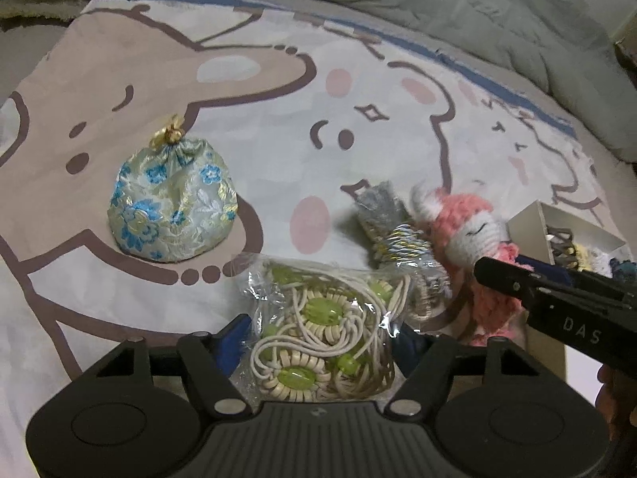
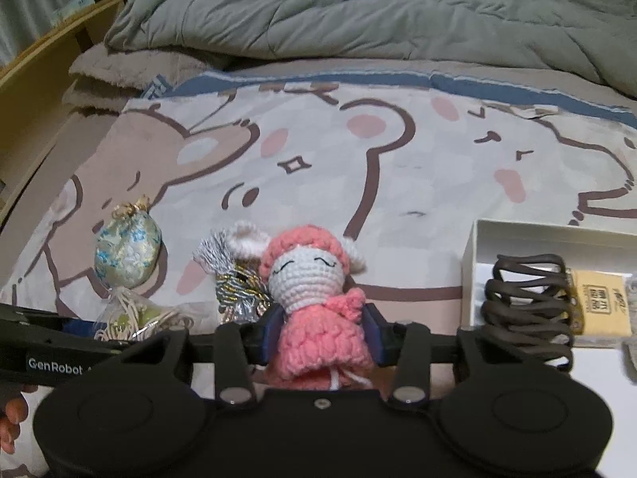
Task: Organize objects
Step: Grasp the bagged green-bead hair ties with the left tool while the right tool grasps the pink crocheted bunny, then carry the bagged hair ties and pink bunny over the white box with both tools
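Observation:
My right gripper (image 2: 323, 332) is shut on a pink and white crochet doll (image 2: 314, 306), fingers around its pink body; the doll also shows in the left wrist view (image 1: 469, 235). My left gripper (image 1: 324, 338) is closed around a clear plastic bag of cream cords with green beads (image 1: 322, 334), which also shows in the right wrist view (image 2: 135, 316). A blue-flowered brocade pouch (image 1: 173, 203) with a gold tie sits on the bed to the left. A silver and gold tassel bundle (image 1: 394, 235) lies between the bag and the doll.
A white open box (image 2: 557, 279) at the right holds a dark brown hair claw (image 2: 529, 310) and a yellow packet (image 2: 601, 302). A cartoon-print sheet (image 2: 398, 183) covers the bed. A grey duvet (image 2: 358, 12) is bunched at the back. A wooden bed frame (image 2: 40, 91) runs along the left.

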A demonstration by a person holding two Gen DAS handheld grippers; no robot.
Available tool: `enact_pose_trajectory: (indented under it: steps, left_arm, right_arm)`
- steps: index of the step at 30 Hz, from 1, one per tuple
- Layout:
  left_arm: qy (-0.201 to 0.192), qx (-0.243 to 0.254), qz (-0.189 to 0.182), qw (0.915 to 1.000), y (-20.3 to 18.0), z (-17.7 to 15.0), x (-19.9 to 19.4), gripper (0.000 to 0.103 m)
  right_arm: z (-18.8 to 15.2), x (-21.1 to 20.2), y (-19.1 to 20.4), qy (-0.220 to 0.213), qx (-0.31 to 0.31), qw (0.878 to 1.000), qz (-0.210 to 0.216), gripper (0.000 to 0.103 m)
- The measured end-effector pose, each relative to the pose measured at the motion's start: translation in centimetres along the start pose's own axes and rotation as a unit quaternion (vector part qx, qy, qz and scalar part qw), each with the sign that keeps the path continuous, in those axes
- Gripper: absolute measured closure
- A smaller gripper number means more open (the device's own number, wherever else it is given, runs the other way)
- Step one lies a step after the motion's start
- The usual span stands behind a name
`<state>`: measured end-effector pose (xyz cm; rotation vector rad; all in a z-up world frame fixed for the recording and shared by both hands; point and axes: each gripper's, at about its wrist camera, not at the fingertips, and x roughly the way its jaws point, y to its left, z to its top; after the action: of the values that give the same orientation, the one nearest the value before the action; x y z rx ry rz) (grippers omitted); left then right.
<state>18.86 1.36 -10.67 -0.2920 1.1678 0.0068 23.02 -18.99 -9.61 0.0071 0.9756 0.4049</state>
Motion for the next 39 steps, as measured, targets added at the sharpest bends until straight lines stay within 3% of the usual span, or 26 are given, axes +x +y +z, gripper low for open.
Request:
enact_pose_trajectory:
  steps: [8, 15, 26, 31, 39]
  left_arm:
    - [-0.027, 0.001, -0.013, 0.9996, -0.1, -0.5, -2.4, 0.031]
    - [-0.038, -0.005, -0.012, 0.9992, 0.7, -0.7, -3.4, 0.031]
    - [-0.030, -0.007, -0.014, 0.9994, 1.2, -0.4, -2.7, 0.031]
    - [-0.036, -0.006, -0.014, 0.9992, 1.2, -0.3, -2.9, 0.031]
    - [-0.070, -0.001, -0.006, 0.9975, 1.1, -0.5, -5.1, 0.031]
  right_arm:
    - [-0.5, -2.2, 0.3, -0.008, -0.001, 1.000, 0.006, 0.061]
    - [-2.4, -1.9, 1.4, 0.064, -0.028, 0.997, 0.025, 0.061]
    - [-3.0, 0.7, 3.2, 0.087, -0.074, 0.993, 0.018, 0.060]
    - [-2.8, 0.5, 3.3, 0.079, -0.080, 0.993, 0.020, 0.063]
    - [-1.7, -2.9, 2.2, 0.021, -0.044, 0.999, 0.017, 0.063]
